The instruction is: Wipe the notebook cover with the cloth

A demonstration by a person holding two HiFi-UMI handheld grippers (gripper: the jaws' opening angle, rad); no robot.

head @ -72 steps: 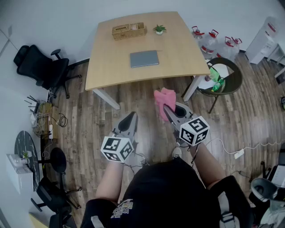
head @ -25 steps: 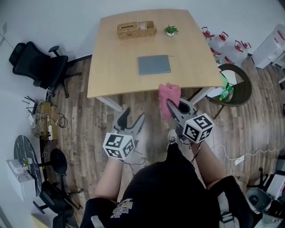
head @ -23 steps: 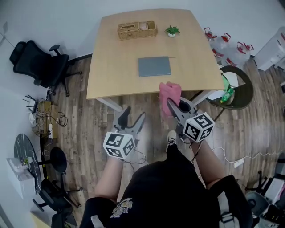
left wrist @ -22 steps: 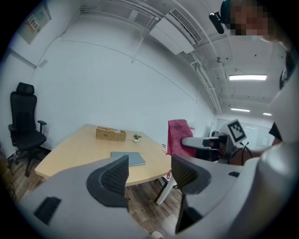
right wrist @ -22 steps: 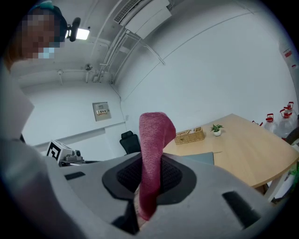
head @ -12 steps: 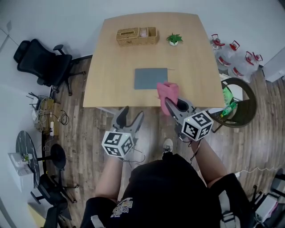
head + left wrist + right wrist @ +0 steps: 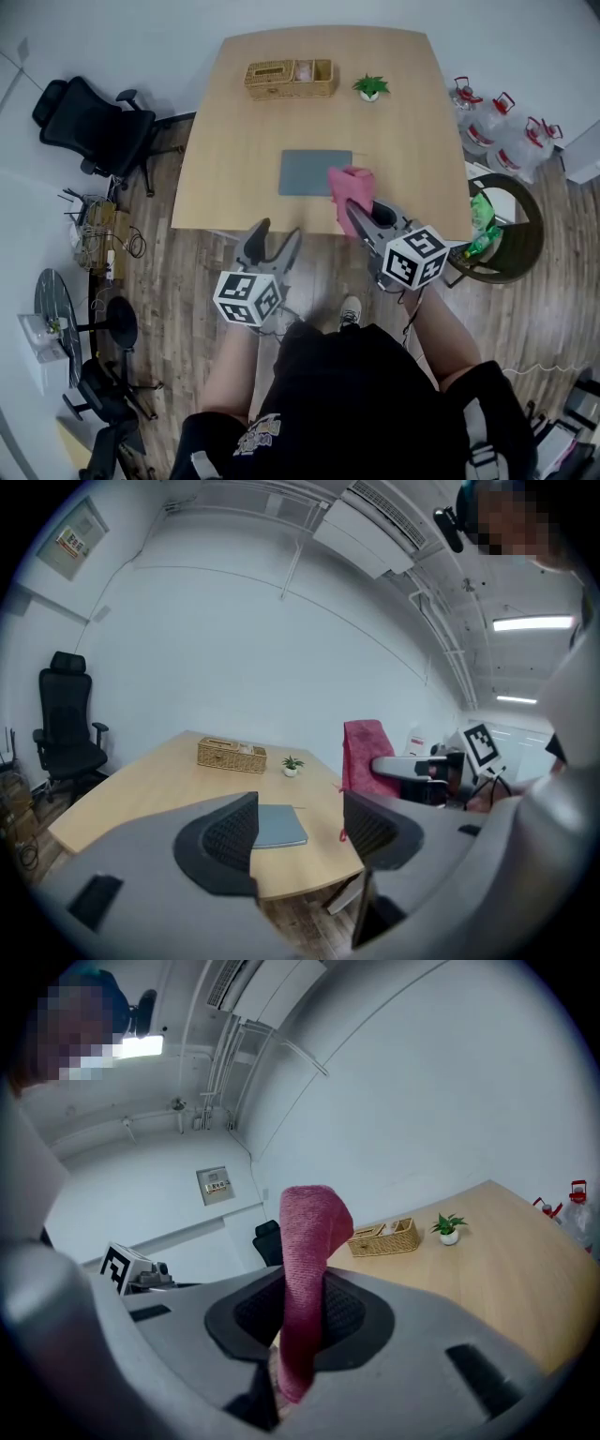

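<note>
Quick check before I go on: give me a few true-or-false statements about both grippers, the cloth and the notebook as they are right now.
1. The right gripper is shut on the pink cloth. True.
2. The left gripper holds the notebook. False: its jaws are apart and empty, and the notebook lies flat on the table.
3. The cloth is spread flat on the notebook. False: it stands up from the jaws, in the air.
4. A basket and a small plant stand at the table's far side. True.
</note>
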